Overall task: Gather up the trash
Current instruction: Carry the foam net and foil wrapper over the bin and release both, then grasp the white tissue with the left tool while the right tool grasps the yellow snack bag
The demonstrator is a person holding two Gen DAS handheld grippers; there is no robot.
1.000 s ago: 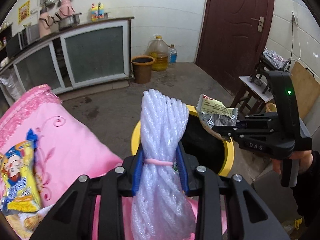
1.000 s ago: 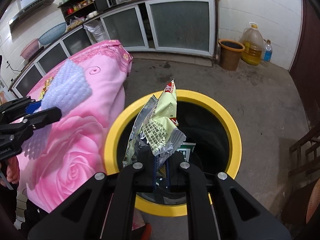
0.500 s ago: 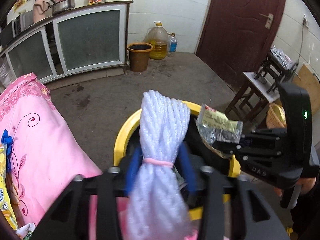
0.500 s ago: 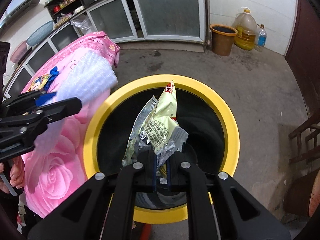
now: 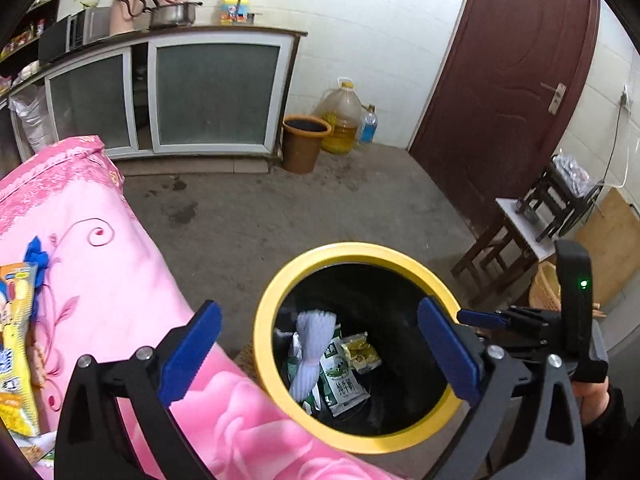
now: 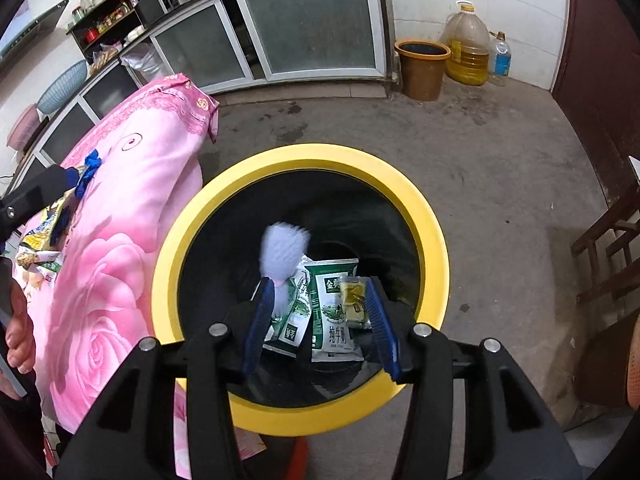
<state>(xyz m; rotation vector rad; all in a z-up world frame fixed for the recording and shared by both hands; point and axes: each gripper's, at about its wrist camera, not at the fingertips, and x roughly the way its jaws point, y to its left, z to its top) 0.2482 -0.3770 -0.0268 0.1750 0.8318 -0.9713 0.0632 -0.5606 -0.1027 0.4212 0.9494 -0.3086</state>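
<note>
White foam bundle [image 5: 312, 354] and wrapper [image 5: 362, 352] now in bin [image 5: 360, 250], both grippers' jaws just opened, empty

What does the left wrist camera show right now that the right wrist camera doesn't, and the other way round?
Left wrist only: the dark red door, a wooden stool and the right claw seen from the side.
Right wrist only: a shelf of jars and a blue basket along the far counter.
Both: the yellow-rimmed bin holding the white foam net, a green milk pouch and a yellow wrapper, the pink cloth, the brown bucket and the oil jug. Both claws have just been opening, with nothing between their pads.
</note>
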